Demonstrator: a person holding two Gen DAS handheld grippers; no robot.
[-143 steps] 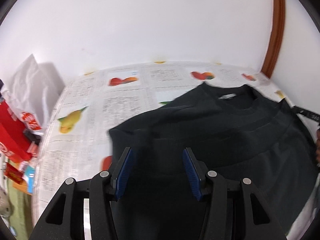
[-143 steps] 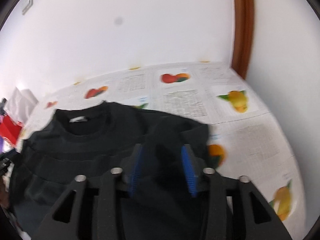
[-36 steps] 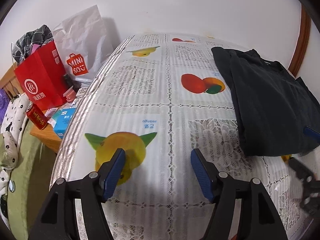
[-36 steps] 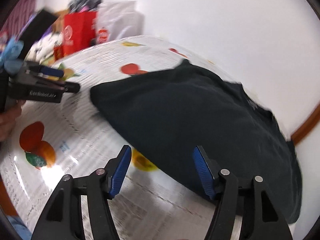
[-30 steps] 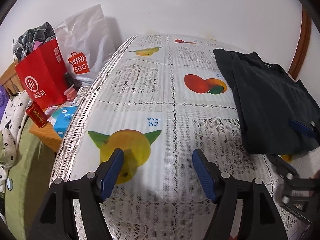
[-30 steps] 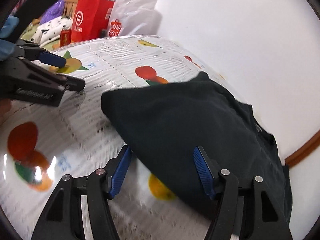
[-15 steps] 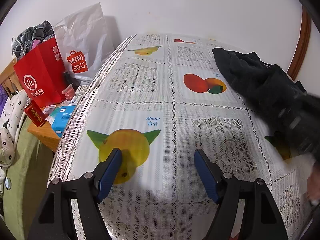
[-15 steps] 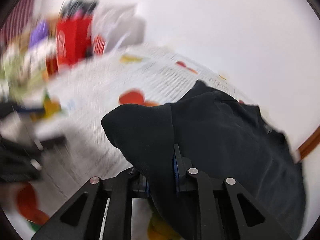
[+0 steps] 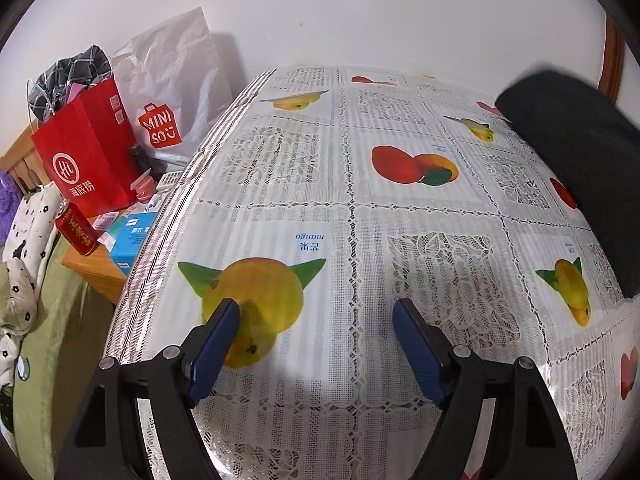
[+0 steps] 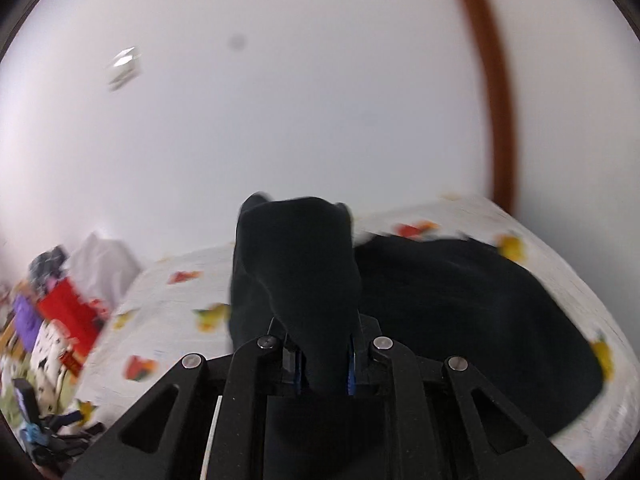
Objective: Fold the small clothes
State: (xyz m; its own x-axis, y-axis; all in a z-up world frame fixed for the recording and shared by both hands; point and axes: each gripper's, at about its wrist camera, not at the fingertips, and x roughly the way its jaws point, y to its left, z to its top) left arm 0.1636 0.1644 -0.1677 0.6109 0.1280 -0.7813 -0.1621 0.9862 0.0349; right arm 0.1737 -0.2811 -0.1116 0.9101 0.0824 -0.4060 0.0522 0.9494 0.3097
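Your right tool (image 10: pixel 322 360) is clenched on the dark garment's (image 10: pixel 460 300) lifted edge at frame centre, mid-fold over the worktop (image 9: pixel 352 208), while your left tool (image 9: pixel 316 344) hangs released, the fold unfinished.

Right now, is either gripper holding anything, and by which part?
The right gripper is shut on the black shirt, pinching a bunched fold raised off the table. The left gripper is open, holding nothing.

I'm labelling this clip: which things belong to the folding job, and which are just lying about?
Job:
black shirt
right gripper, shut on the shirt
left gripper, open over the tablecloth

Lying about:
red bag
white bag
red can
blue box
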